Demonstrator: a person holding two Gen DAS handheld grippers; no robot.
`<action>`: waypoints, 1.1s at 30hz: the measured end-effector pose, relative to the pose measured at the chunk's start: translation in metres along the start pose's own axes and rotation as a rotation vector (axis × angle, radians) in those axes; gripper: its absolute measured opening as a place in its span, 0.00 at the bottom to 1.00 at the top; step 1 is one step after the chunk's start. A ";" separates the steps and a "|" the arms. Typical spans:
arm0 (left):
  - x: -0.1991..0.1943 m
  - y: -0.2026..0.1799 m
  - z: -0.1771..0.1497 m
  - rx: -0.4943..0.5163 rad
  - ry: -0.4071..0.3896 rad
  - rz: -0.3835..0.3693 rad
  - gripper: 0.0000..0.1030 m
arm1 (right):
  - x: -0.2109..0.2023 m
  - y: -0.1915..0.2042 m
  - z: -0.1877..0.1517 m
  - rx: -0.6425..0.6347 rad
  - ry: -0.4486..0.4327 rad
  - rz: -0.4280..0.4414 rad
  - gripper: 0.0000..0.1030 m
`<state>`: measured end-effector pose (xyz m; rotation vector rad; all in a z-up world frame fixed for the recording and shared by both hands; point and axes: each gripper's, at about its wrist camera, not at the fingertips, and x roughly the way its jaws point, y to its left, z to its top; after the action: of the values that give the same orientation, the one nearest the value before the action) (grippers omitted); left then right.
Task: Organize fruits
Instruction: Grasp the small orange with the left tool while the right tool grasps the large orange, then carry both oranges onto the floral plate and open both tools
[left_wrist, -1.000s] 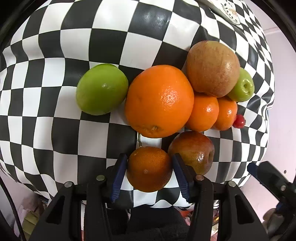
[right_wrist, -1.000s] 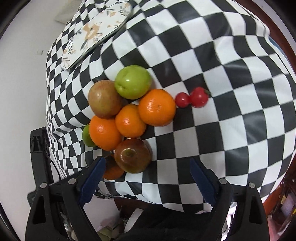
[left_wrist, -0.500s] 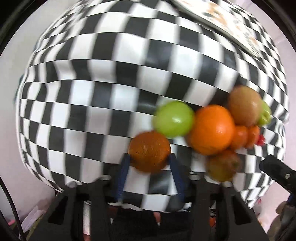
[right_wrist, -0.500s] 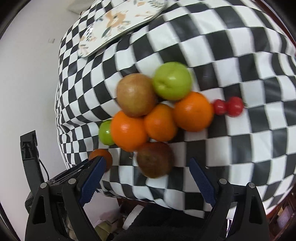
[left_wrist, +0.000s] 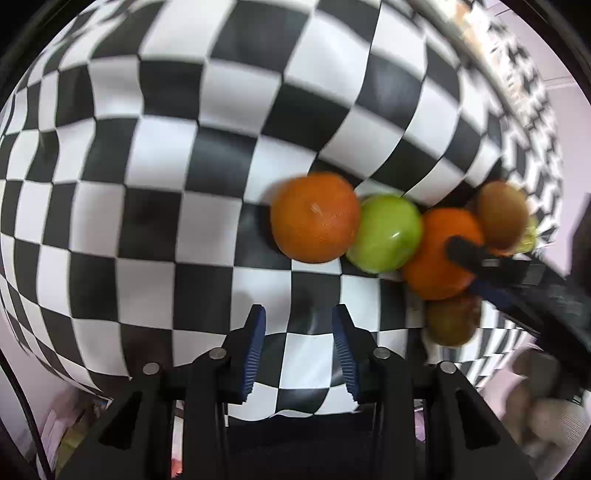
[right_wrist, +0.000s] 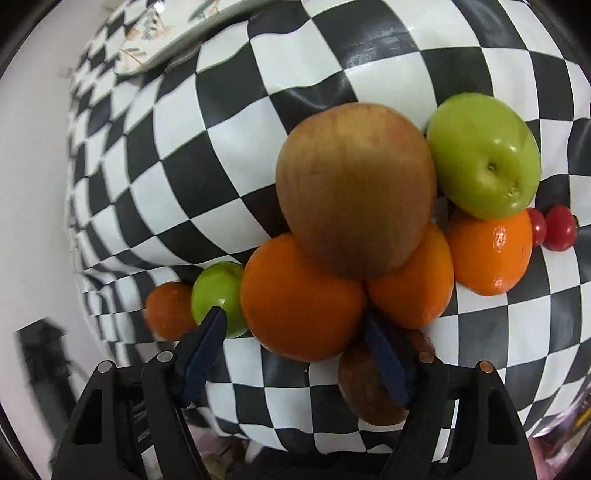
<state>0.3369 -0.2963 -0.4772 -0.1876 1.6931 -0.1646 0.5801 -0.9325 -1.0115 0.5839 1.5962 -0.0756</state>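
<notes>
A small tangerine rests on the checkered cloth against a green apple. Just short of it, my left gripper has its jaws opening, with only cloth between them. My right gripper straddles a large orange at the near side of the fruit pile. Its jaws are closing, and a sliver of gap still shows at the left pad. A big brown-red apple sits on top of the pile, and a dark red apple lies behind the right finger.
More fruit lies on the right: a green apple, two oranges, two cherry tomatoes. A floral plate sits far back on the left. The table edge runs close on the left. Bare cloth stretches left of the tangerine.
My left gripper carried the tangerine left, set it beside the green apple and let go. The right gripper dropped toward the pile and narrowed around the large orange.
</notes>
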 end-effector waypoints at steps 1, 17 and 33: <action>0.000 -0.005 0.007 0.003 -0.018 -0.003 0.37 | 0.004 0.004 0.000 -0.001 -0.003 -0.024 0.83; 0.107 -0.081 0.158 0.049 0.024 -0.041 0.50 | 0.016 0.017 -0.040 -0.049 -0.085 -0.145 0.74; 0.211 -0.189 0.234 0.077 -0.027 0.008 0.48 | -0.014 -0.032 -0.093 -0.152 -0.097 -0.080 0.76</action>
<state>0.5481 -0.5271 -0.6707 -0.1252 1.6571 -0.2194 0.4818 -0.9288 -0.9961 0.3925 1.5157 -0.0412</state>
